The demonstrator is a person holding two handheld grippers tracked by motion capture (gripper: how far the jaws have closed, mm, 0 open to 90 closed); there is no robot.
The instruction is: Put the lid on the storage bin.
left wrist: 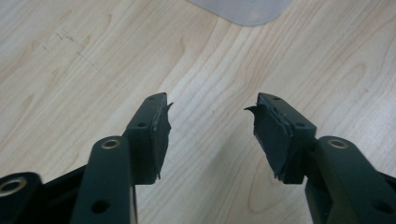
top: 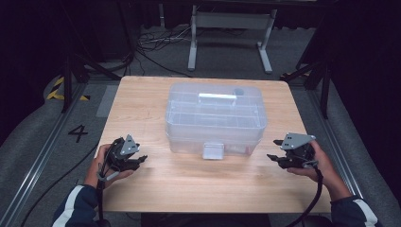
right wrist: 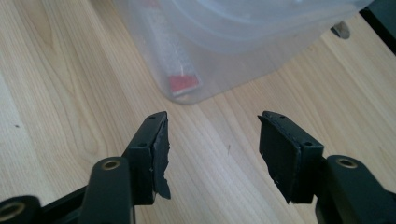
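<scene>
Translucent storage box (top: 215, 113), lidded and fitted with a front latch (top: 213, 150), is seen standing on the wooden tabletop (top: 189, 184) at the middle of its far half, closer to the far edge than to the near one. Left tongs (top: 141, 160) are held near the left edge of the tabletop, well apart from the box; in the left gripper view (left wrist: 209, 112) the jaws are seen parted over bare wood, with nothing gripped. Right tongs (top: 272, 150) are held near the right edge, just beside the box's near right corner; in the right gripper view (right wrist: 212, 121) their jaws are likewise released and empty, pointed at that corner, through which a red-tipped item (right wrist: 183, 83) is dimly seen.
</scene>
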